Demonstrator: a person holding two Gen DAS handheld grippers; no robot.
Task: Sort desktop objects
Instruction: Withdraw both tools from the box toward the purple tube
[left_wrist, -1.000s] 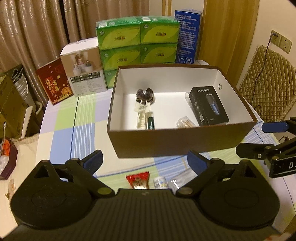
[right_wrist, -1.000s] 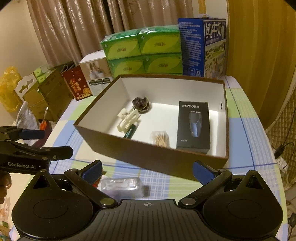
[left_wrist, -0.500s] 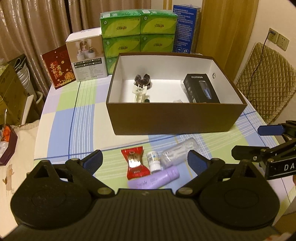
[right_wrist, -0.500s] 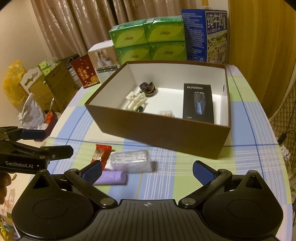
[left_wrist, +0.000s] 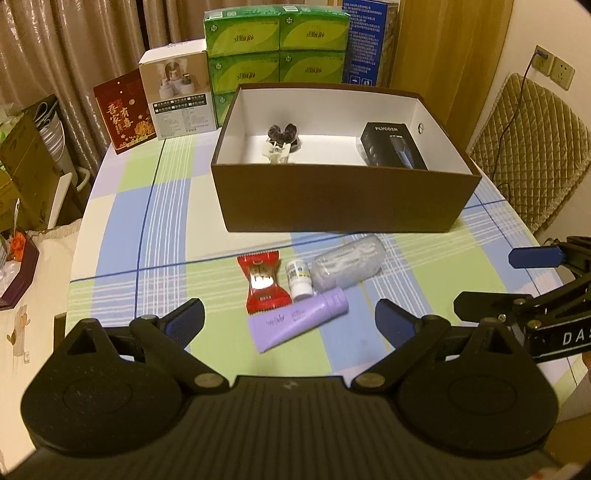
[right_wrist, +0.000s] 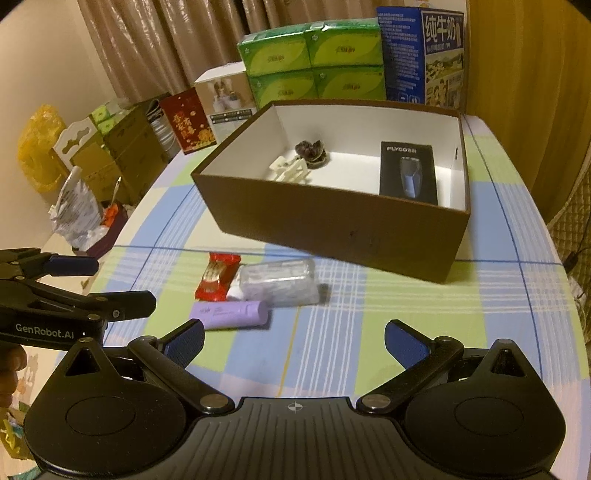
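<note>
A brown open box (left_wrist: 340, 206) (right_wrist: 332, 229) stands mid-table, holding a black shaver carton (left_wrist: 393, 146) (right_wrist: 408, 173), a dark hair clip (left_wrist: 282, 133) and a cream clip (right_wrist: 290, 170). In front of it lie a red candy packet (left_wrist: 261, 282) (right_wrist: 216, 277), a small white bottle (left_wrist: 300, 278), a clear plastic case (left_wrist: 349, 266) (right_wrist: 279, 282) and a purple tube (left_wrist: 299, 319) (right_wrist: 231, 314). My left gripper (left_wrist: 290, 319) is open just short of the tube. My right gripper (right_wrist: 293, 339) is open, right of the tube.
Green tissue packs (left_wrist: 277, 48), a blue milk carton (right_wrist: 423, 59), a white product box (left_wrist: 177, 99) and a red card (left_wrist: 123, 112) line the table's far edge. A quilted chair (left_wrist: 532, 147) stands right. Cardboard boxes and bags (right_wrist: 85, 177) crowd the floor at left.
Both grippers have pulled back from the box toward the table's near side and stayed open. The candy, bottle, clear case and purple tube have come fully into view.
</note>
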